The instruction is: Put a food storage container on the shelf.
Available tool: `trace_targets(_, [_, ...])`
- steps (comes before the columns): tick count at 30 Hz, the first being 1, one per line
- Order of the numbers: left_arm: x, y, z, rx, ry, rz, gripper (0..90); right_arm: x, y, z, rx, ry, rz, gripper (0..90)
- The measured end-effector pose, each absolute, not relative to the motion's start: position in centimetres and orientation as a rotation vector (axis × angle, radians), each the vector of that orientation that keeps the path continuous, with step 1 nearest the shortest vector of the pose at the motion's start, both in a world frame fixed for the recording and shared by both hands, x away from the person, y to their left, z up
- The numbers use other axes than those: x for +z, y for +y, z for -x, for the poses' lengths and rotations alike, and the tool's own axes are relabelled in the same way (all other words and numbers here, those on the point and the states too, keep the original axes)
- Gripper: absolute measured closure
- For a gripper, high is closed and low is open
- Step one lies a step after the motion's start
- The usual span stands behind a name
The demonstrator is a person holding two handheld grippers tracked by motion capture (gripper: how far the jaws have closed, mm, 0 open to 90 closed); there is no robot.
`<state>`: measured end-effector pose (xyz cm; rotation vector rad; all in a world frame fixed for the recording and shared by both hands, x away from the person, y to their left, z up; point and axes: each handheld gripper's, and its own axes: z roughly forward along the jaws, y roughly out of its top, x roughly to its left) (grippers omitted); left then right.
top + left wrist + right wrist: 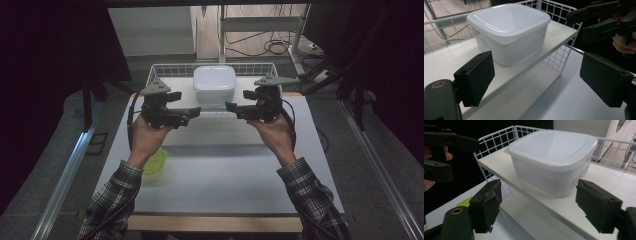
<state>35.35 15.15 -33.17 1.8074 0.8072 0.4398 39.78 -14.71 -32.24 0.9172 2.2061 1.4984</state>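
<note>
- The white lidded box [214, 83] is sitting on a white shelf [187, 87] with a wire rail, over the white table [220, 175].
- The left gripper [192, 114] and right gripper [233, 108] are hanging wide open, holding nothing, near the box.
- Grey floor is lying around.

Left gripper [194, 111] and right gripper [231, 107] face inward, gaping.

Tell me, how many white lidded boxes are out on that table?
1. The box stands on the raised shelf with the wire rail at the far end of the table, between the left gripper and right gripper. Another could be hidden under the shelf.
</note>
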Motion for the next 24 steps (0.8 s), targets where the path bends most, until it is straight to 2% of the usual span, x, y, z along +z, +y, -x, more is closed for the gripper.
trace_targets(12, [-37.3, 15.0, -30.9, 0.464, 0.748, -1.843, 7.7, -35.3, -15.0, -36.3, 1.472, 2.274, -0.843, 9.4])
trace_targets(24, [-40.8, 15.1, -29.0, 0.426, 0.727, -1.870, 4.7, -38.8, -16.5, -34.2, 1.429, 2.312, -0.850, 3.9])
